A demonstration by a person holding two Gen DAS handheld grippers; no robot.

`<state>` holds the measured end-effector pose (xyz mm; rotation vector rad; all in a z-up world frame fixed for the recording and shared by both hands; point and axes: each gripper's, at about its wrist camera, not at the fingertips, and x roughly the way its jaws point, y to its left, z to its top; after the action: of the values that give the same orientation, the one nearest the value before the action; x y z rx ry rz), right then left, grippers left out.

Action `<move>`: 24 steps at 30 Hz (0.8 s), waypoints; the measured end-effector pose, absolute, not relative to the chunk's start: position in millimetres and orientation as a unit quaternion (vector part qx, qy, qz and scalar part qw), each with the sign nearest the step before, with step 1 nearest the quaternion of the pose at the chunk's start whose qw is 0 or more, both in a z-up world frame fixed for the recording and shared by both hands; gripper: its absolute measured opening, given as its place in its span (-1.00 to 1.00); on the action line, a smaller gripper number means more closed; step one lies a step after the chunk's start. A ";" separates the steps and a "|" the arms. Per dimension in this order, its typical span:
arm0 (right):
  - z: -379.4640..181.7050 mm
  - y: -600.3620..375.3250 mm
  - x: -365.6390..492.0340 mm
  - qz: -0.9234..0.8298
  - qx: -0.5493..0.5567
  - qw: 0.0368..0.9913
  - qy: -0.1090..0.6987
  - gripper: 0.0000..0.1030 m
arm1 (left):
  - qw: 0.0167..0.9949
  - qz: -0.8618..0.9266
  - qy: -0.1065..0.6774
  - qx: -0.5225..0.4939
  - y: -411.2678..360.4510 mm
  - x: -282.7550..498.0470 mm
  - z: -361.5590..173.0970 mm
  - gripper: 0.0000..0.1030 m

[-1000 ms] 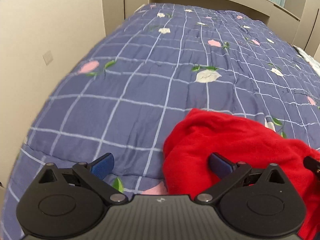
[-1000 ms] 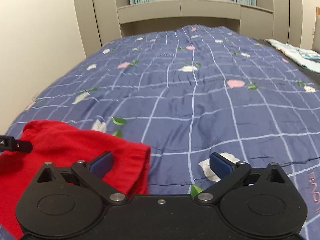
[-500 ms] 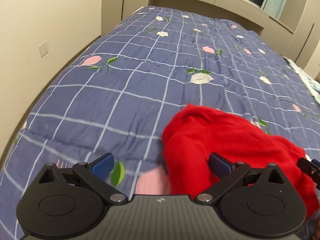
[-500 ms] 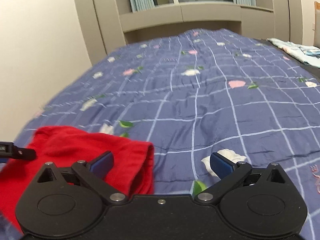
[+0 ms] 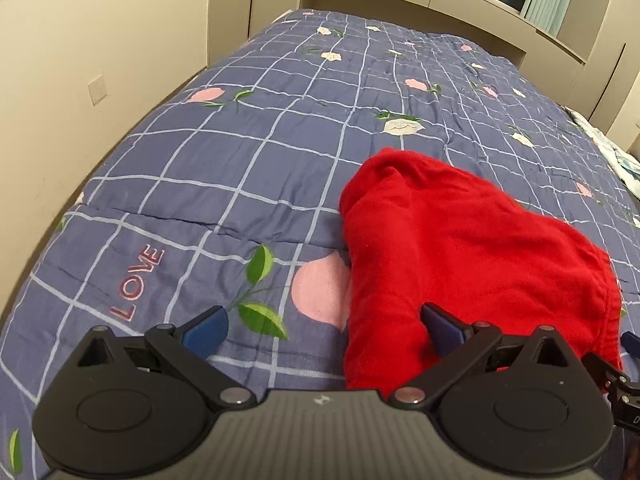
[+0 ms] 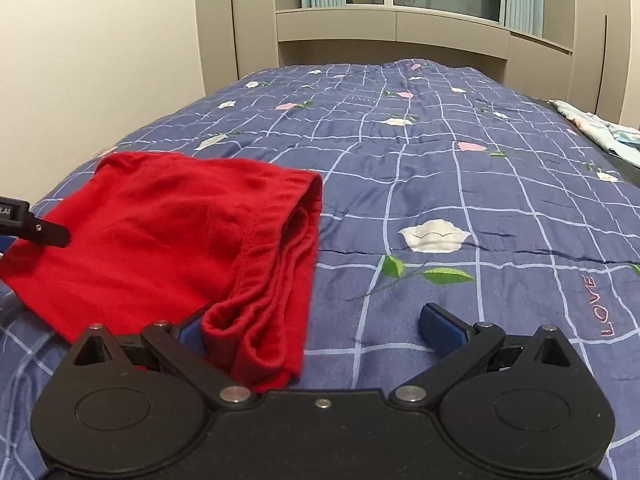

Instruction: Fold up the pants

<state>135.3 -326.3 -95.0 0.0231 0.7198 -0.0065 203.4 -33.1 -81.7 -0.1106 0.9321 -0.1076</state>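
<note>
The red pants (image 5: 448,240) lie folded in a thick bundle on the blue checked quilt (image 5: 248,160). In the right wrist view the pants (image 6: 172,236) show stacked layers and a waistband edge facing right. My left gripper (image 5: 320,330) is open, low over the bundle's near left edge; its right finger is over the cloth and its left finger over bare quilt. My right gripper (image 6: 316,326) is open at the bundle's near right corner, with its left finger behind the cloth edge. Neither holds anything.
The bed fills both views, with a beige wall (image 5: 80,60) close on the left and built-in cabinets (image 6: 392,32) at the head. A pale patterned cloth (image 6: 600,128) lies at the bed's far right edge.
Both grippers have drawn back toward the near end of the bed and dropped lower. The pants bundle now sits farther in front and shows more fully. Both stayed open.
</note>
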 end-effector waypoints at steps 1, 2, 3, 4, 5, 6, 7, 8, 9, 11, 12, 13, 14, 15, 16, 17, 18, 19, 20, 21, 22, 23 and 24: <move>-95.7 -326.5 133.9 -0.003 0.012 0.937 0.349 0.99 | 0.891 -0.051 0.449 -0.052 -32.9 200.4 -81.1 0.99; -95.9 -327.5 132.7 -0.002 0.014 0.938 0.347 0.99 | 0.890 -0.051 0.449 -0.053 -32.2 197.1 -80.1 0.99; -96.0 -327.6 131.3 -0.002 0.015 0.938 0.345 0.99 | 0.890 -0.050 0.450 -0.055 -32.1 194.3 -79.0 0.99; -95.9 -327.6 130.2 -0.002 0.016 0.939 0.344 0.99 | 0.889 -0.050 0.451 -0.058 -31.3 191.4 -77.4 0.98; -95.8 -328.5 129.5 -0.003 0.016 0.939 0.343 0.99 | 0.888 -0.048 0.453 -0.063 -30.7 189.2 -75.7 0.98; -95.9 -328.0 127.7 -0.004 0.015 0.940 0.341 0.99 | 0.886 -0.046 0.457 -0.071 -29.4 187.1 -73.8 0.98; -96.3 -327.4 125.9 -0.004 0.015 0.941 0.339 0.99 | 0.883 -0.046 0.460 -0.080 -28.0 185.6 -72.0 0.98; -96.9 -326.8 123.3 -0.004 0.014 0.942 0.336 0.99 | 0.880 -0.048 0.465 -0.089 -27.2 184.2 -70.9 0.99; -97.8 -326.9 121.9 -0.003 0.014 0.943 0.332 0.99 | 0.876 -0.053 0.471 -0.093 -27.3 182.9 -71.1 0.99; -98.2 -328.6 121.3 -0.001 0.019 0.944 0.331 0.99 | 0.873 -0.053 0.476 -0.090 -29.1 180.2 -71.3 0.99; -97.9 -328.6 121.1 -0.001 0.020 0.944 0.331 0.99 | 0.874 -0.053 0.475 -0.088 -29.6 178.5 -71.1 0.99; -97.9 -328.2 120.9 -0.001 0.019 0.944 0.330 0.99 | 0.874 -0.053 0.475 -0.088 -29.7 177.0 -70.7 0.99; -97.9 -327.5 120.7 -0.002 0.017 0.944 0.330 0.99 | 0.874 -0.053 0.475 -0.090 -29.3 175.3 -70.1 0.99; -97.5 -328.5 120.2 -0.002 0.017 0.944 0.330 0.99 | 0.874 -0.053 0.475 -0.093 -28.8 173.6 -68.8 0.99; -97.4 -328.4 120.1 -0.002 0.017 0.944 0.330 0.99 | 0.874 -0.054 0.474 -0.094 -28.6 172.3 -67.4 0.99; -97.2 -328.9 119.9 -0.002 0.017 0.944 0.330 0.99 | 0.875 -0.055 0.472 -0.095 -28.1 170.6 -65.3 0.99; -97.4 -328.0 120.3 -0.002 0.017 0.944 0.330 0.99 | 0.876 -0.056 0.469 -0.095 -27.9 169.4 -63.3 0.99; -97.5 -328.1 120.0 -0.002 0.017 0.944 0.330 0.99 | 0.877 -0.057 0.467 -0.094 -27.6 168.1 -61.7 0.99; -97.5 -328.1 120.0 -0.002 0.016 0.944 0.330 0.99 | 0.878 -0.058 0.465 -0.093 -27.8 167.2 -60.1 0.99; -97.8 -327.7 119.9 -0.003 0.016 0.944 0.329 0.99 | 0.880 -0.060 0.463 -0.093 -27.8 166.7 -58.3 0.99; -97.8 -327.8 120.0 -0.003 0.015 0.944 0.329 0.99 | 0.881 -0.061 0.461 -0.093 -28.2 166.8 -56.3 0.99; -97.8 -327.8 120.0 -0.003 0.015 0.944 0.329 0.99 | 0.882 -0.063 0.458 -0.093 -28.4 166.6 -54.4 0.99; -98.1 -327.6 119.8 -0.003 0.016 0.944 0.329 0.99 | 0.884 -0.065 0.454 -0.093 -28.6 167.2 -52.1 0.99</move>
<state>119.8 -327.6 -98.1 0.0320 0.6706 -0.0055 167.2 -28.6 -52.1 -0.1939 0.9451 -0.1362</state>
